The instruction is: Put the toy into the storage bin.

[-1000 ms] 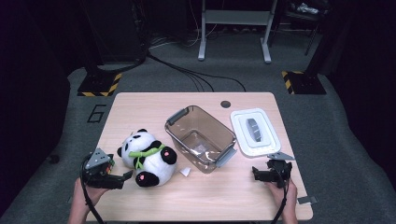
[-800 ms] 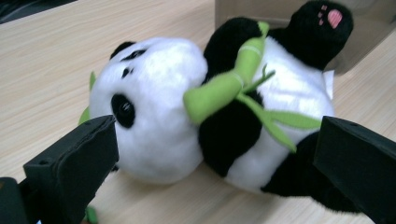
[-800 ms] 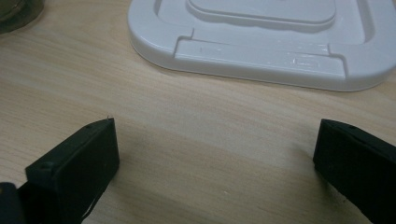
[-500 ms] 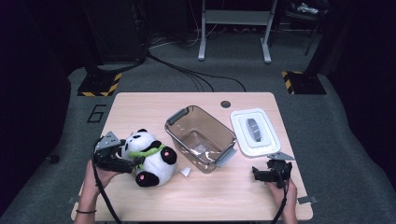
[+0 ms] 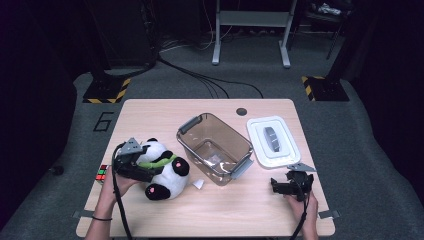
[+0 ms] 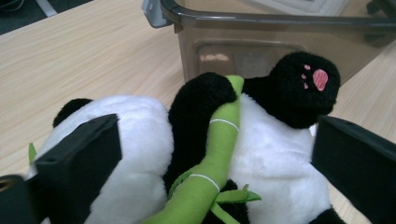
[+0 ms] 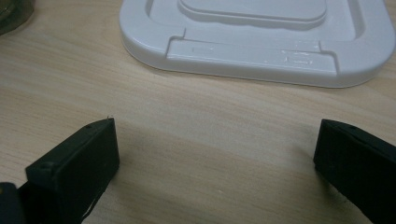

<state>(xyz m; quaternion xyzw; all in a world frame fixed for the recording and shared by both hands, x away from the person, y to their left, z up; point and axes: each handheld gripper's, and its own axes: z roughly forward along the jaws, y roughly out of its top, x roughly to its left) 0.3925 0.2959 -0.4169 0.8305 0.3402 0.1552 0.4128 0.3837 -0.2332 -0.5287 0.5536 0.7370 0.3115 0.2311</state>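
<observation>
Left gripper (image 5: 131,161) moved onto panda (image 6: 261,154), fingers closing around it, right gripper (image 5: 289,184) open near table edge (image 5: 327,215).

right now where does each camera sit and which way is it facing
High view: fixed above the person's side, looking forward and down at the table; both forearms enter from below.
Left gripper view: rides the left gripper, its black fingers straddling the panda plush, also seen from above.
Right gripper view: rides the right gripper, facing the white lid.

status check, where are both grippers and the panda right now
Left gripper straddling plush panda, jaws just closing, pads not pressing yet. Right gripper open over bare table, near white lid. Brown bin beside panda, nothing blocking.
</observation>
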